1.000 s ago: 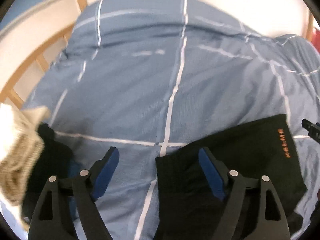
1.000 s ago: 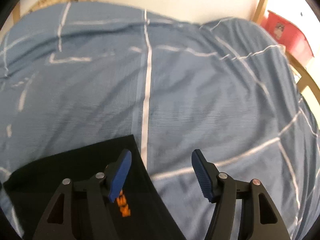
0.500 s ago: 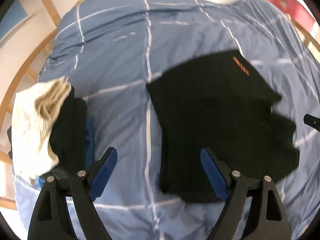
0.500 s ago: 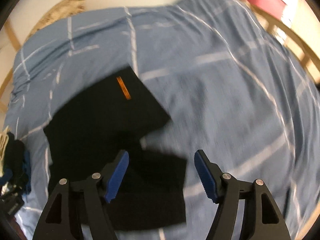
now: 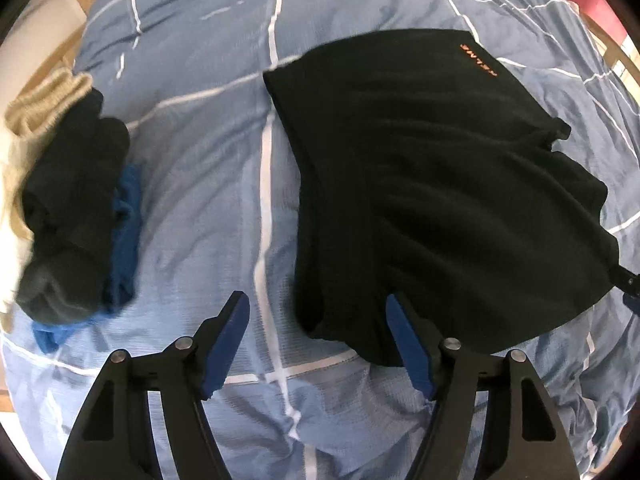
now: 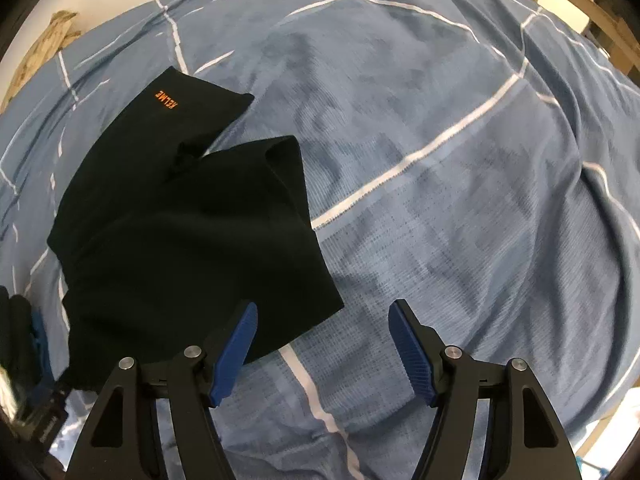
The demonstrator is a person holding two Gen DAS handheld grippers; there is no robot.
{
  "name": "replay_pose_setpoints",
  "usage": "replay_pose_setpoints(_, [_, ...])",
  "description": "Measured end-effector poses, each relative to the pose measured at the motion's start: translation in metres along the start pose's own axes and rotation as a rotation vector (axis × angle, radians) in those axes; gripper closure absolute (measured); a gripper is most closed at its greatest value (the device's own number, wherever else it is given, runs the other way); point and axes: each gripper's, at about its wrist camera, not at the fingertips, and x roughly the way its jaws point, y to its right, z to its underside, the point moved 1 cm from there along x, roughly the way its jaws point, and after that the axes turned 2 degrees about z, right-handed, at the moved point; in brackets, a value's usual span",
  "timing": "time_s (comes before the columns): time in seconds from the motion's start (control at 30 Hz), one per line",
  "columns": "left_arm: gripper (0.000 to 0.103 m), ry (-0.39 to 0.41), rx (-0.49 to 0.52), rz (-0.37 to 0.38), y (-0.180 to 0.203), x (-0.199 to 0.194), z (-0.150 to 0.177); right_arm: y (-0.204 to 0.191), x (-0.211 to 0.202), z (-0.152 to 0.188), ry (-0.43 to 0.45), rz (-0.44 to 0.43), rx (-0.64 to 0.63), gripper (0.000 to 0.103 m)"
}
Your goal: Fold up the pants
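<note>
A blue checked duvet [image 5: 200,160] carries black pants [image 5: 440,184] and a clothes pile [image 5: 76,216].

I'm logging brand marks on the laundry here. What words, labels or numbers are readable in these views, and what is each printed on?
"KELME": orange letters on the black pants, near one edge, clear in the right wrist view.
The same orange print shows in the left wrist view, too distorted to read reliably there.
White lettering on a black device at the lower left edge of the right wrist view: too blurred to read.
</note>
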Motion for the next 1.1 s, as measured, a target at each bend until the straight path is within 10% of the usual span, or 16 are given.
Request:
replay_pose_setpoints(0.3, [0.034, -0.088, -0.088, 0.077, -0.006, 0.036, 0.007, -0.006, 0.028, 0.005, -0.036, -0.033, 0.029, 0.056])
replay_pose_setpoints(0.53, [0.077, -0.086, -0.092, 0.119, -0.002, 0.017, 0.012, -0.012, 0.016, 0.000, -0.021, -0.020, -0.043, 0.095])
replay_pose_setpoints(0.8, [0.079, -0.101, -0.084, 0.106, 0.002, -0.022, 0.022, -0.011, -0.041, -0.002, -0.028, -0.004, -0.091, 0.095])
replay_pose_setpoints(1.1, [0.079, -0.183, -0.084, 0.077, 0.009, 0.003, 0.027, 0.000, 0.007, 0.003, -0.162, 0.058, -0.049, 0.095])
